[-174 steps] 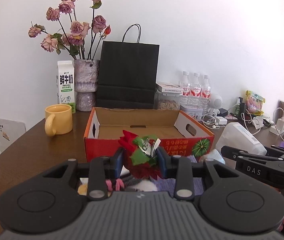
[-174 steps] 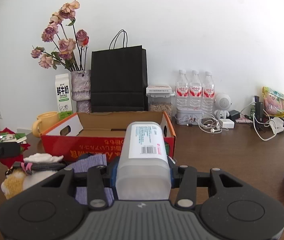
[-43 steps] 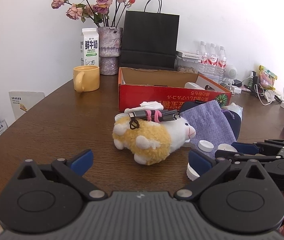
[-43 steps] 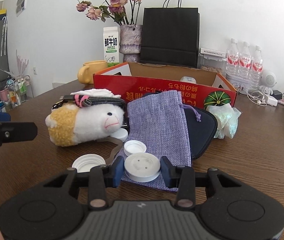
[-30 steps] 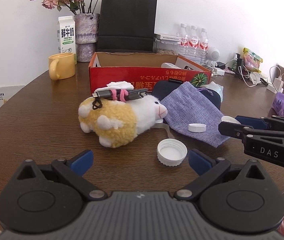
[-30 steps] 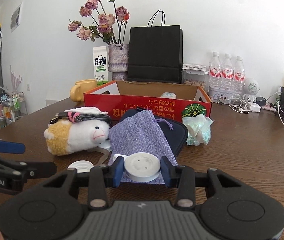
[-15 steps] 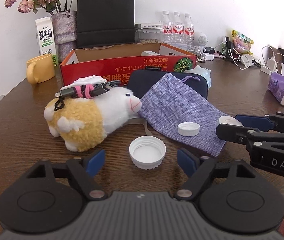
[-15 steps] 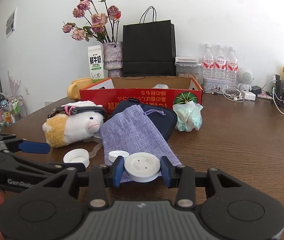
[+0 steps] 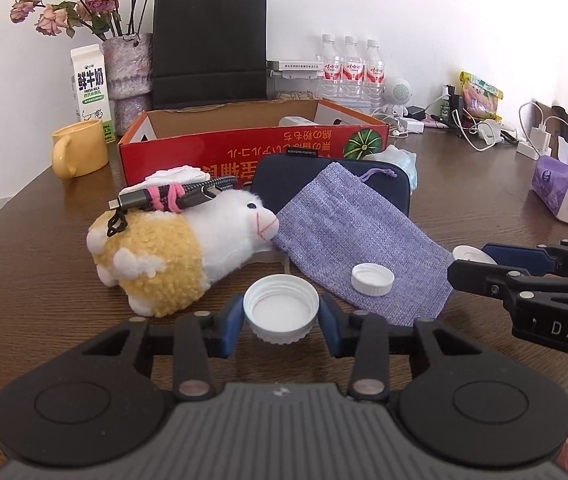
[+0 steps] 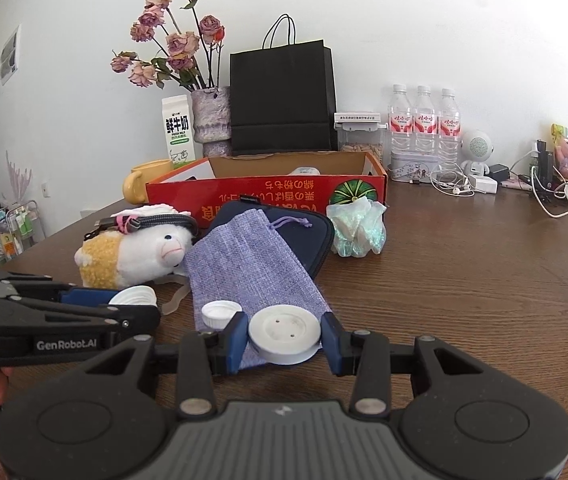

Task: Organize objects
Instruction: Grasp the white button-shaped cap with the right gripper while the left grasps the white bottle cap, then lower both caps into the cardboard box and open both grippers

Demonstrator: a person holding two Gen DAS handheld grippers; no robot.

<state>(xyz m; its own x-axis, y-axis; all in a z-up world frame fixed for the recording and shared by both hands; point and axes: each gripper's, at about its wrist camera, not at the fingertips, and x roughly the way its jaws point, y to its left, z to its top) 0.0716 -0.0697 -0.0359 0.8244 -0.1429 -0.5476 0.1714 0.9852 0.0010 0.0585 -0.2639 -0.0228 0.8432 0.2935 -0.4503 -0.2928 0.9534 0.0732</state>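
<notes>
left gripper point(image 9: 281, 314) closing round white cap point(image 9: 281, 307)

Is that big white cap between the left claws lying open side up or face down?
Open side up: the white cap shows its hollow inside and rim.

Your left gripper point(image 9: 281, 317) has just been closing on the open white cap point(image 9: 281, 307), hemmed in close: the plush sheep point(image 9: 172, 250) sits just beside it at ten o'clock, the purple pouch point(image 9: 348, 236) with a small cap point(image 9: 372, 278) on it at one o'clock, and your right gripper point(image 10: 284, 340) crowds in at three. Bare table point(image 9: 32, 272) lies open from eight to nine o'clock. Straight ahead at twelve, the navy case point(image 9: 280, 182) and the red box point(image 9: 244, 148) wall off the way. From the right gripper, clear wood runs from one to three o'clock, past the crumpled wrapper point(image 10: 358, 228).
</notes>
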